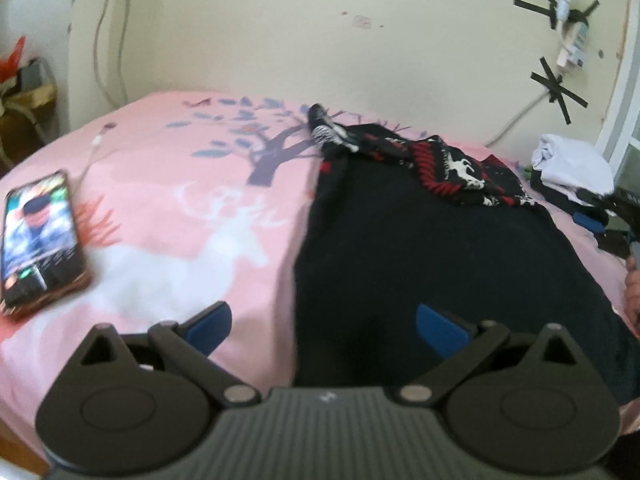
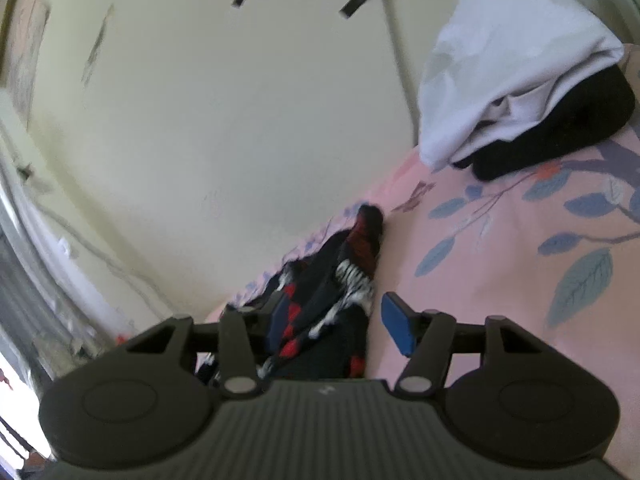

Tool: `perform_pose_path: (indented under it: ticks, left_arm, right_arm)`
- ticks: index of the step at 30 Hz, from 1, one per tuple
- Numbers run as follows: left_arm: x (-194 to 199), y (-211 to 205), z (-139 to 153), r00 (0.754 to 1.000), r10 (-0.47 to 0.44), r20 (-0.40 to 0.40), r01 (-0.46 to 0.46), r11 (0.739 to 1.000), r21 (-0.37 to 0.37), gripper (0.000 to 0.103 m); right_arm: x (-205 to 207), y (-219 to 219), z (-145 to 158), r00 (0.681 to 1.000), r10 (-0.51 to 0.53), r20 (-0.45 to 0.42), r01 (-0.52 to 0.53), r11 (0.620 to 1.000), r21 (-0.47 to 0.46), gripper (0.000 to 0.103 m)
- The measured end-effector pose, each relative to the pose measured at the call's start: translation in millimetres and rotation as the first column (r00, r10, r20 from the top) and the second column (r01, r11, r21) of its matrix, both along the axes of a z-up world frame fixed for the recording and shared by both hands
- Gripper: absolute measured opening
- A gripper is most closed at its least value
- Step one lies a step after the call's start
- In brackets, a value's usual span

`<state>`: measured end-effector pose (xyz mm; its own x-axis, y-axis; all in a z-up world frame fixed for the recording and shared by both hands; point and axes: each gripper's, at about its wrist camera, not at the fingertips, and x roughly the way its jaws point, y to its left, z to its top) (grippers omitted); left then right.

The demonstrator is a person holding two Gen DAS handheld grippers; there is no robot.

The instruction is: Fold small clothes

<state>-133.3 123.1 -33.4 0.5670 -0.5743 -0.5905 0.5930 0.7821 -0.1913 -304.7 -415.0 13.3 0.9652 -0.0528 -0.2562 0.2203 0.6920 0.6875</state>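
The left gripper's fingers (image 1: 208, 326) hang released above the dark garment (image 1: 440, 264) spread on the bed (image 1: 160, 208), the right gripper (image 2: 332, 320) loosely straddling its patterned edge without visibly clamping, so I reckon a lift could slip and bunch it.

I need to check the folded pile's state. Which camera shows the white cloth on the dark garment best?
The right wrist view: the white cloth fills the upper right, draped over the dark garment. The left wrist view shows it only small, at the far right edge.
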Motion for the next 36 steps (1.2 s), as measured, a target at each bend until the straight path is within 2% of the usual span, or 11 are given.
perform_pose_path:
  ticks: [5, 8, 11, 16, 20, 23, 25, 26, 27, 31, 36]
  left_arm:
    - [1, 24, 3, 0.995, -0.042, -0.095, 0.038, 0.999, -0.036, 0.099]
    - [0, 29, 7, 0.981, -0.112, -0.156, 0.104, 0.993, -0.053, 0.099]
    - [-8, 27, 7, 0.972, -0.149, -0.182, 0.145, 0.989, -0.036, 0.098]
    - [-27, 15, 7, 0.977, -0.164, -0.138, 0.172, 0.984, 0.048, 0.089]
    - [-40, 9, 8, 0.98, -0.17, -0.1, 0.182, 0.976, 0.119, 0.069]
    - [-46, 4, 10, 0.981, -0.18, -0.077, 0.191, 0.967, 0.166, 0.051]
    - [-49, 2, 12, 0.98, -0.189, -0.069, 0.199, 0.962, 0.187, 0.019]
    - [-48, 3, 13, 0.98, -0.187, -0.073, 0.198, 0.962, 0.187, 0.014]
    - [-46, 5, 14, 0.979, -0.183, -0.085, 0.195, 0.966, 0.17, 0.011]
    - [-24, 26, 30, 0.96, -0.194, -0.2, 0.189, 0.981, -0.041, 0.01]
    - [18, 32, 63, 0.955, -0.195, -0.225, 0.132, 0.954, -0.268, 0.01]
  right_arm:
    - [-45, 32, 19, 0.969, 0.244, -0.048, -0.246, 0.968, -0.05, 0.057]
    - [-74, 47, 23, 0.937, 0.334, -0.102, -0.338, 0.941, -0.021, 0.057]
    - [-98, 63, 20, 0.915, 0.374, -0.153, -0.377, 0.926, 0.007, 0.057]
    - [-124, 91, 3, 0.899, 0.376, -0.226, -0.382, 0.924, 0.019, 0.055]
    - [-134, 112, -7, 0.887, 0.395, -0.24, -0.405, 0.914, 0.009, 0.052]
    - [-127, 122, -11, 0.868, 0.439, -0.233, -0.444, 0.895, 0.032, 0.043]
    - [-119, 135, -13, 0.85, 0.465, -0.247, -0.479, 0.878, 0.004, 0.023]
    - [-115, 138, -13, 0.849, 0.462, -0.257, -0.483, 0.876, -0.019, 0.017]
    - [-113, 140, -12, 0.849, 0.459, -0.261, -0.482, 0.876, -0.03, 0.009]
    - [-113, 128, 5, 0.866, 0.473, -0.163, -0.482, 0.876, -0.023, 0.007]
    - [-92, 95, 43, 0.915, 0.403, -0.015, -0.403, 0.914, -0.057, 0.007]
